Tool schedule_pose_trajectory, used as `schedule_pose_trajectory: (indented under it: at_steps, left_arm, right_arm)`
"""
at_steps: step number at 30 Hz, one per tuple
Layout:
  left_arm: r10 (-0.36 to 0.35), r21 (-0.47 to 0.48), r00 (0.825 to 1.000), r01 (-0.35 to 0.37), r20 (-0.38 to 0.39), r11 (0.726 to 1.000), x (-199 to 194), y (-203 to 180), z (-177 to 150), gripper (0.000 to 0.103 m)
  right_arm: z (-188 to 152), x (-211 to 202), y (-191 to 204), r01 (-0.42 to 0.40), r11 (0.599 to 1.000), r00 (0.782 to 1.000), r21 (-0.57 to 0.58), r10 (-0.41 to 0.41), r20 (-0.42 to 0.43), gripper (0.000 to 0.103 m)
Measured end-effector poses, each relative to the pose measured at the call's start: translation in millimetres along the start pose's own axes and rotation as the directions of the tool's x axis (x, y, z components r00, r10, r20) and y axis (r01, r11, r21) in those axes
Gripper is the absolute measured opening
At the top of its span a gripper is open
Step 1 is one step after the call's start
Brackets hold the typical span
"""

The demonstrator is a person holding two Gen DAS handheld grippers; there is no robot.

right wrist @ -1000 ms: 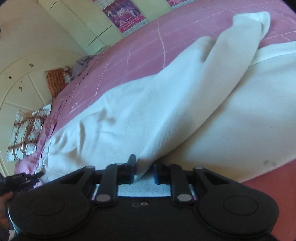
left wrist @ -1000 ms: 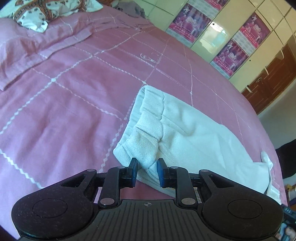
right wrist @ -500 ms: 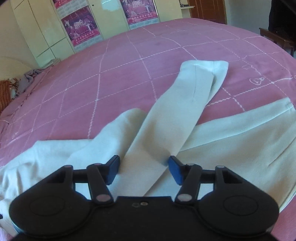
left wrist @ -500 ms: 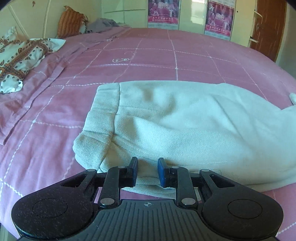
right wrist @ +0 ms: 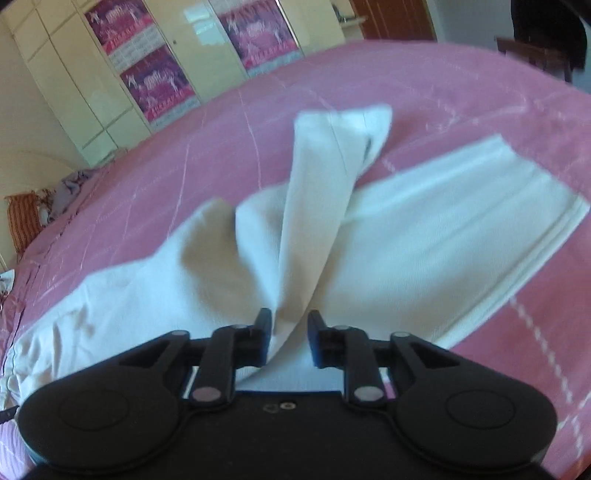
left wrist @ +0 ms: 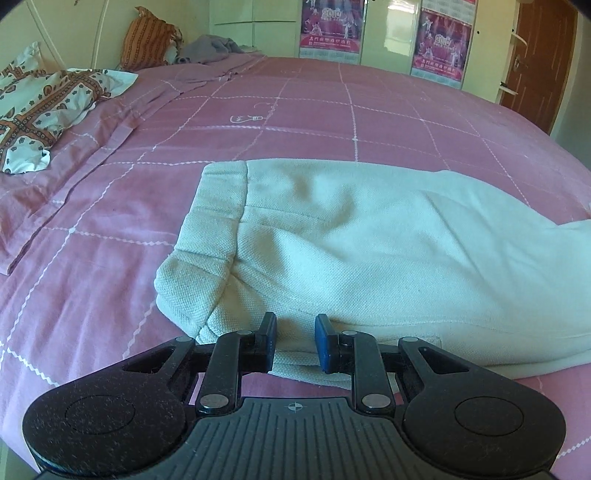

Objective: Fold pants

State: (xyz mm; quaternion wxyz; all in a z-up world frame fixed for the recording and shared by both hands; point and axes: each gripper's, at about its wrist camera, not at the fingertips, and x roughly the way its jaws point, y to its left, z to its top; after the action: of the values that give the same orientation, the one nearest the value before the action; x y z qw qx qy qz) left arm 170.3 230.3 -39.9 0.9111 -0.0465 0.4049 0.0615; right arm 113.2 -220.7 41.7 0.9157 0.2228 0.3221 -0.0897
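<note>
Cream-white pants (left wrist: 369,251) lie on a pink bed, waistband (left wrist: 210,236) at the left in the left wrist view. My left gripper (left wrist: 294,345) sits at the near edge of the waist end with cloth between its blue pads (left wrist: 325,347); the jaws stand narrowly apart around the fabric. In the right wrist view the pants (right wrist: 424,229) show with one leg (right wrist: 325,184) running away from me, crossing over the other. My right gripper (right wrist: 289,338) has that leg's fabric between its fingers, jaws narrowed around it. The view is blurred.
The pink bedspread (left wrist: 110,229) with white grid lines spreads all around. A patterned cloth (left wrist: 40,110) and an orange pillow (left wrist: 147,37) lie at the far left. Wardrobe doors with posters (left wrist: 328,26) stand behind the bed. A brown door (left wrist: 535,62) is at the right.
My right gripper's jaws, open wide half a second ago, have closed in on the pant leg. The left wrist view has levelled out and drawn slightly closer to the waistband.
</note>
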Motion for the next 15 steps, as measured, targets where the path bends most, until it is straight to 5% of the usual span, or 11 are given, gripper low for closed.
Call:
schedule_pose_trajectory:
  at_steps: [1, 9, 15]
  left_arm:
    - [-0.002, -0.006, 1.0, 0.002, -0.002, 1.0, 1, 1, 0, 0.023]
    - [-0.008, -0.018, 1.0, 0.007, -0.004, 1.0, 3, 3, -1, 0.023]
    - [-0.007, -0.017, 1.0, 0.007, -0.001, 1.0, 3, 2, -1, 0.023]
  right_arm:
    - [9, -1, 3, 0.005, 1.0, 1.0, -0.023, -0.005, 0.022, 0.043]
    - [36, 53, 0, 0.057, 0.989, 0.996, -0.138, -0.066, -0.067, 0.045]
    - [30, 38, 4, 0.043, 0.974, 0.999, -0.223, -0.048, -0.019, 0.045]
